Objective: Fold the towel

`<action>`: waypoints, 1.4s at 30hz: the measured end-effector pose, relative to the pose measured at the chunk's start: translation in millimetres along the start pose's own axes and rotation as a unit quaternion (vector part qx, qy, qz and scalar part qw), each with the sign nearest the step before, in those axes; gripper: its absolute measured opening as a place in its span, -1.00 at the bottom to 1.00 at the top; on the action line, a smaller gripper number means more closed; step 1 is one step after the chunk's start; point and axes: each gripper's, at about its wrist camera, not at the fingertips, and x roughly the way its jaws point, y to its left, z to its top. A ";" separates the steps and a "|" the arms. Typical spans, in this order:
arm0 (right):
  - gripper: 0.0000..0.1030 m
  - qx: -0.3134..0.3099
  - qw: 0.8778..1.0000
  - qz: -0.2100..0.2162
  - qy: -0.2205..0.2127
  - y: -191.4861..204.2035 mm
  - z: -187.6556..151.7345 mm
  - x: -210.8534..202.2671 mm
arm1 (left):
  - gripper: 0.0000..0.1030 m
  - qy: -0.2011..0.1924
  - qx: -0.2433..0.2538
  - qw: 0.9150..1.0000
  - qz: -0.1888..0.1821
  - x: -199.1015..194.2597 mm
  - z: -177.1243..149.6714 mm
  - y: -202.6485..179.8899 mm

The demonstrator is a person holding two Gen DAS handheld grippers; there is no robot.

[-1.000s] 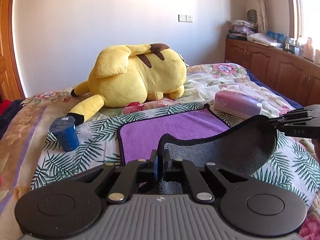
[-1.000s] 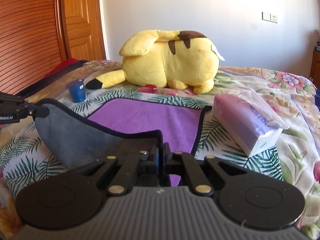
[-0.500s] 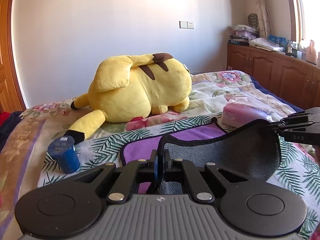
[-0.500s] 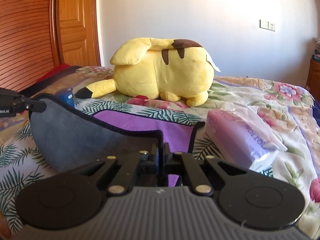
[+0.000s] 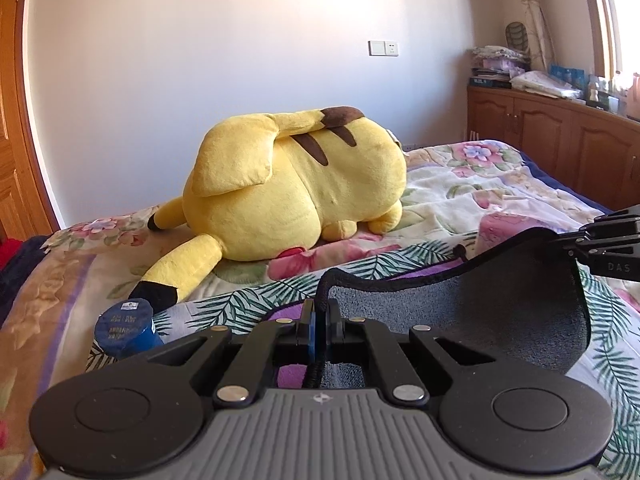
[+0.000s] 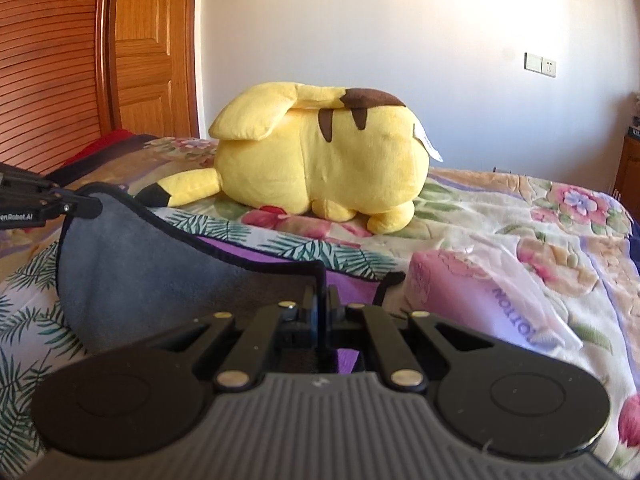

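The towel (image 5: 480,312) is purple on top and grey underneath, with a black hem, and lies on the flowered bedspread. My left gripper (image 5: 319,312) is shut on its near left corner. My right gripper (image 6: 320,300) is shut on its near right corner. Both corners are lifted, so the near edge hangs between them with the grey underside (image 6: 160,264) facing me. The purple face (image 6: 352,284) shows as a thin strip beyond. Each gripper shows in the other's view, the right one (image 5: 576,246) and the left one (image 6: 94,206).
A big yellow plush toy (image 5: 296,196) lies on the bed beyond the towel. A blue cup (image 5: 124,332) stands left of the towel. A pink tissue pack (image 6: 480,304) lies to its right. Wooden cabinets (image 5: 560,148) line the right wall, a wooden door (image 6: 152,48) the left.
Both grippers have carried the held near edge forward and lower towards the plush toy. Less of the purple face shows now, and the plush toy looks closer.
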 end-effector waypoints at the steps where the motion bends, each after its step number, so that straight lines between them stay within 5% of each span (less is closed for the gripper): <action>1: -0.92 -0.002 1.000 -0.001 -0.002 -0.2 2.1 1.9 | -1.00 0.000 0.000 1.000 0.002 2.7 0.5 0.4; 20: -0.92 -0.011 1.000 -0.020 -0.010 -12.2 21.7 48.4 | -1.00 -0.006 0.009 0.999 0.030 47.2 13.0 9.9; 42: -0.92 -0.032 0.998 -0.043 0.043 -22.7 -6.6 119.4 | -1.00 0.038 0.015 0.997 0.060 125.1 -9.9 18.7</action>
